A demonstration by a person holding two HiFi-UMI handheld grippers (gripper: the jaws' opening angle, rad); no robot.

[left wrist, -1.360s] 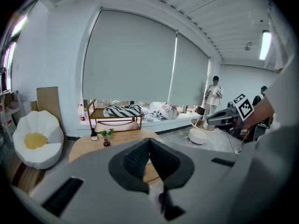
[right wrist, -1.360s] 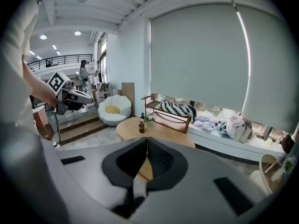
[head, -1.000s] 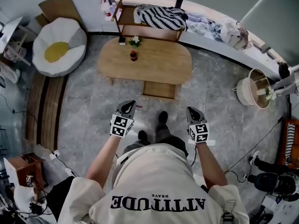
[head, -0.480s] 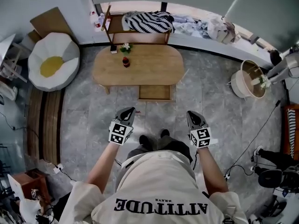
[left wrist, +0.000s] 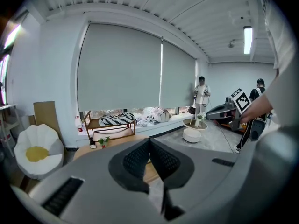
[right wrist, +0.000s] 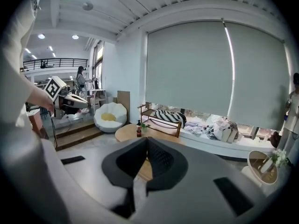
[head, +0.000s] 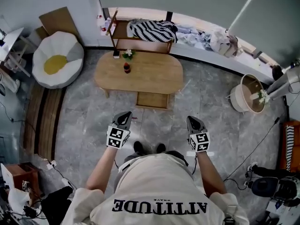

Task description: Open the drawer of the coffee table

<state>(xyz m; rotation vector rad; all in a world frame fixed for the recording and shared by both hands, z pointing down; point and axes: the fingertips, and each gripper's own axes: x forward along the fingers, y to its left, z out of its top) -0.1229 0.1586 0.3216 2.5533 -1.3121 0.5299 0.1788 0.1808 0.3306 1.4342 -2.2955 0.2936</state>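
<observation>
Head view puts the coffee table (head: 150, 74) at twelve o'clock, well apart from us. Its drawer (head: 152, 100) juts toward six o'clock and looks already pulled out. Our left gripper (head: 125, 115) and right gripper (head: 192, 120) are both clenched on nothing. We judge the risk to be a careless step forward knocking the protruding drawer, jolting the table and toppling the small bottle (head: 126, 68) near its ten o'clock end.
</observation>
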